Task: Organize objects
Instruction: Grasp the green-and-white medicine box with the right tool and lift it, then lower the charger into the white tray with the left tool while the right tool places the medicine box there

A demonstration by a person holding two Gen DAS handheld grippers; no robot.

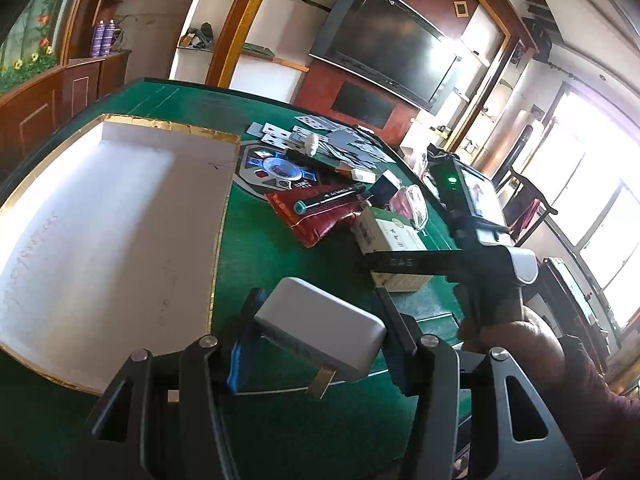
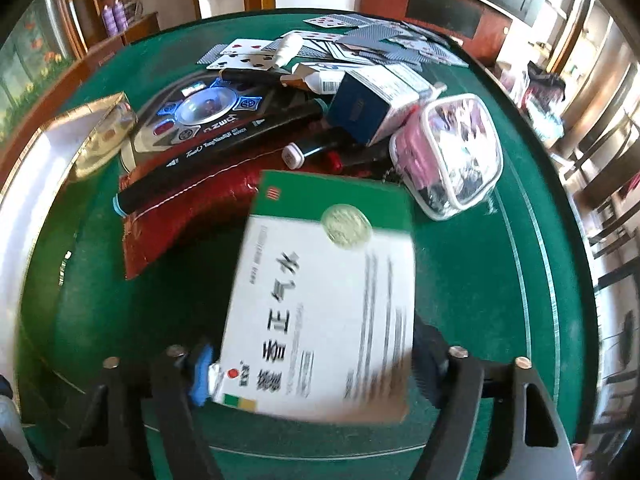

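Note:
My left gripper (image 1: 320,332) is shut on a white plug adapter (image 1: 320,330), held above the green table just right of a large white gold-edged box (image 1: 108,232). My right gripper (image 2: 312,364) is shut on a green and white medicine box (image 2: 328,296), held above the table; it shows in the left wrist view (image 1: 390,240) too, with the right gripper (image 1: 404,262) on it. Behind it lie a red pouch (image 2: 180,216), a black marker (image 2: 216,152), a clear pouch (image 2: 452,160) and a blue and white carton (image 2: 372,108).
Playing cards (image 2: 360,46) are scattered at the far side of the green table (image 2: 480,280), with a white bottle (image 2: 286,50) and a round dice panel (image 2: 204,110) in the table's middle. Shelves and a television (image 1: 392,44) stand behind.

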